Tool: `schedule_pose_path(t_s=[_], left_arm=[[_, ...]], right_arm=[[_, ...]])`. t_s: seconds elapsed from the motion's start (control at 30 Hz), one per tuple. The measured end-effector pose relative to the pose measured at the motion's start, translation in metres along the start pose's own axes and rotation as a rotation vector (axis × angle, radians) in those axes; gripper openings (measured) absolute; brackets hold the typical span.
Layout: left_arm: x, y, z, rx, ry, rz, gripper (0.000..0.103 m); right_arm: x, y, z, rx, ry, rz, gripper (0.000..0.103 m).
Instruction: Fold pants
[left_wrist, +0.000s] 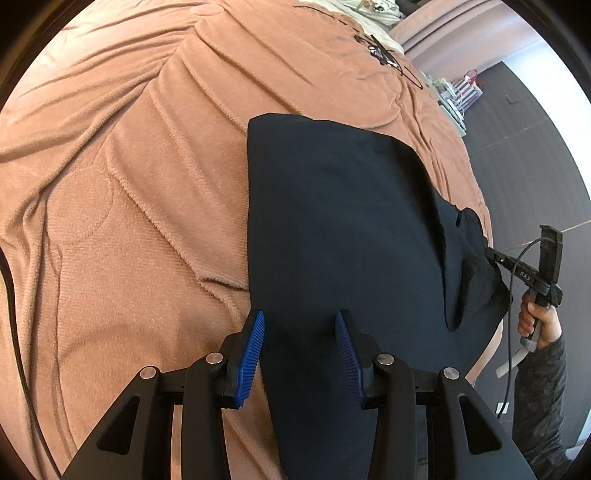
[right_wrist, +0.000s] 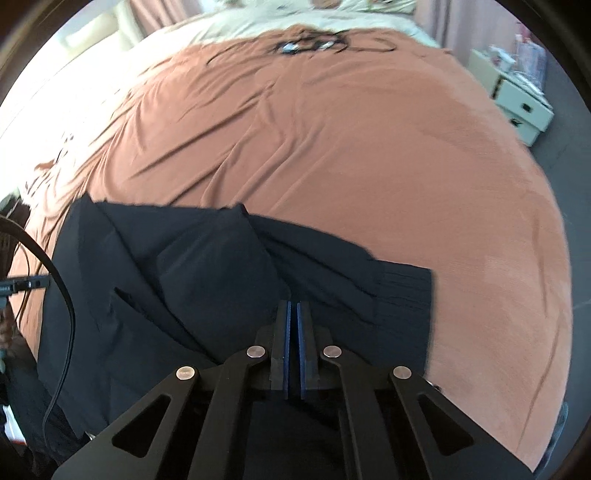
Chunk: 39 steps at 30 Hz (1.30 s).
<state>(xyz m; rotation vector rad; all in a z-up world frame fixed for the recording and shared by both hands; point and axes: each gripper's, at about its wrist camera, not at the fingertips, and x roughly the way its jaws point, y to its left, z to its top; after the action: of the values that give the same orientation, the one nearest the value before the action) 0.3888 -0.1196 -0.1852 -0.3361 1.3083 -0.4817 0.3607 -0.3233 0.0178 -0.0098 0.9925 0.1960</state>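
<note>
A bed (left_wrist: 122, 192) covered by a rumpled terracotta blanket (right_wrist: 351, 155) fills most of both views, with a dark floor (left_wrist: 524, 147) beyond its right edge in the left wrist view. The dark pants (left_wrist: 347, 229) lie on the blanket near the bed's near edge, partly doubled over, with folds and overlapping layers across them and a ribbed waistband end (right_wrist: 406, 295) showing at the right in the right wrist view. The left claw (left_wrist: 299, 354) sits low over the near part of the pants, its blue-padded fingers (left_wrist: 253, 350) spread apart with dark cloth lying between them; the pads do not press on it. The right claw (right_wrist: 293, 332) has its blue pads pressed together at the near edge of the pants, and whether any cloth is caught between them cannot be told. In the left wrist view that right claw's tip meets a bunched corner of the pants at the bed's right edge, held by a hand (left_wrist: 535, 317) in a dark patterned sleeve (left_wrist: 543, 398). A tangle of black cables (right_wrist: 314, 44) lies far up the bed, and pale boxes (right_wrist: 521, 99) stand on the floor beyond.
</note>
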Motion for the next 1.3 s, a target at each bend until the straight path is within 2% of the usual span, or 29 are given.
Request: schedule_pose_path(t_s=[0.17, 0.37, 0.47, 0.5, 0.53, 0.57, 0.6, 0.63, 0.67, 0.83, 0.97, 1.1, 1.3], left_arm=[[-0.004, -0.003, -0.002, 0.027, -0.002, -0.001, 0.043], [-0.008, -0.006, -0.005, 0.042, -0.017, 0.015, 0.043], [-0.011, -0.007, -0.006, 0.047, -0.025, 0.016, 0.043], [-0.012, -0.007, -0.006, 0.045, -0.029, 0.011, 0.043], [-0.013, -0.008, -0.006, 0.039, -0.034, 0.003, 0.043], [-0.014, -0.009, -0.006, 0.035, -0.037, -0.007, 0.043], [-0.014, -0.009, -0.005, 0.036, -0.036, -0.014, 0.043], [-0.015, -0.01, -0.006, 0.045, -0.036, -0.017, 0.043], [-0.016, -0.011, -0.006, 0.052, -0.037, -0.019, 0.043], [-0.014, -0.013, -0.008, 0.063, -0.024, -0.003, 0.043], [-0.007, -0.01, -0.011, 0.043, 0.003, 0.005, 0.043], [-0.003, -0.009, -0.017, 0.041, 0.024, 0.007, 0.043], [0.0, -0.005, -0.028, 0.023, 0.046, -0.008, 0.043]], right_arm=[[-0.03, -0.012, -0.011, 0.085, -0.063, -0.09, 0.0], [-0.048, -0.016, -0.022, 0.165, -0.102, -0.229, 0.0], [-0.04, -0.008, -0.018, 0.196, -0.084, -0.208, 0.001], [-0.037, -0.007, -0.019, 0.207, -0.062, -0.189, 0.005], [-0.036, -0.007, -0.018, 0.21, -0.057, -0.186, 0.016], [-0.039, -0.006, -0.023, 0.211, -0.055, -0.181, 0.023], [-0.04, -0.004, -0.026, 0.213, -0.057, -0.178, 0.042], [-0.041, -0.003, -0.028, 0.218, -0.062, -0.175, 0.056], [-0.045, -0.005, -0.031, 0.227, -0.073, -0.169, 0.057], [-0.066, -0.031, -0.052, 0.328, -0.115, -0.11, 0.057], [-0.085, -0.045, -0.094, 0.44, -0.151, -0.057, 0.056], [-0.091, -0.052, -0.134, 0.527, -0.154, 0.005, 0.041], [-0.084, -0.064, -0.161, 0.636, -0.163, 0.112, 0.04]])
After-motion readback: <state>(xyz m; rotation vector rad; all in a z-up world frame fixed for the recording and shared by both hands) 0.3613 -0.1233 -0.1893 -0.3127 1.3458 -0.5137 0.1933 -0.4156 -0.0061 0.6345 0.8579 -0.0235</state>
